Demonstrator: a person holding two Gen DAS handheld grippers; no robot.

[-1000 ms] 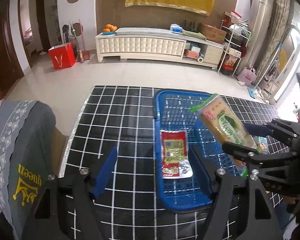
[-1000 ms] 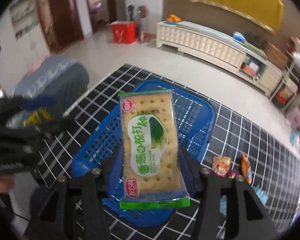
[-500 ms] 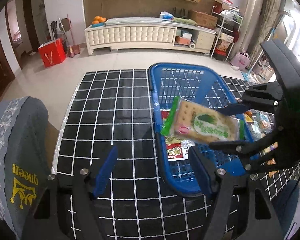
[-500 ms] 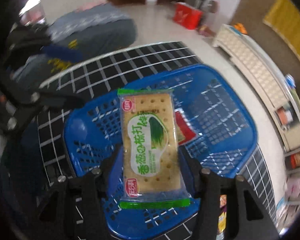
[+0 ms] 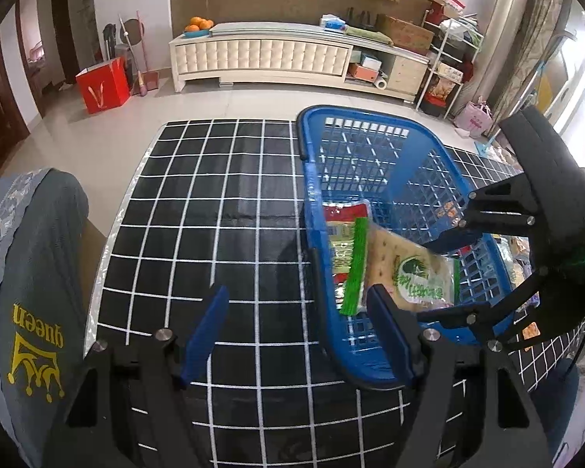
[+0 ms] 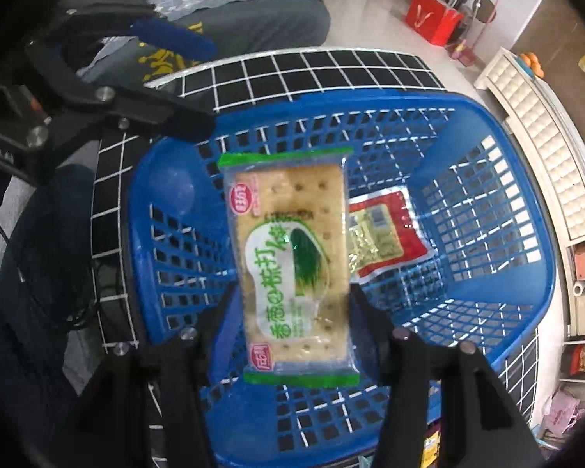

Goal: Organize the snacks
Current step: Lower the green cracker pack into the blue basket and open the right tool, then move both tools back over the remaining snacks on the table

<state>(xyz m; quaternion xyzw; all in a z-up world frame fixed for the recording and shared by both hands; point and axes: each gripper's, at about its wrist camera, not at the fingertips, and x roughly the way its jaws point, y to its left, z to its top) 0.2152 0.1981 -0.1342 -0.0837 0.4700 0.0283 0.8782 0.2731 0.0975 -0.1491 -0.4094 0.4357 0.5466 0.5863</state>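
Right gripper (image 6: 292, 312) points steeply down, jaws clamping cracker packet (image 6: 292, 257) above basket (image 6: 526, 210).

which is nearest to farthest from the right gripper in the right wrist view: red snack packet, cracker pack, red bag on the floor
1. cracker pack, held between the fingers of the right gripper.
2. red snack packet, on the basket floor, just right of it.
3. red bag, on the floor, top right.

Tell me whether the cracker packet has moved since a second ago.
Yes. In the left wrist view the cracker packet, held by the right gripper, has come down from above the blue basket rim to inside it.
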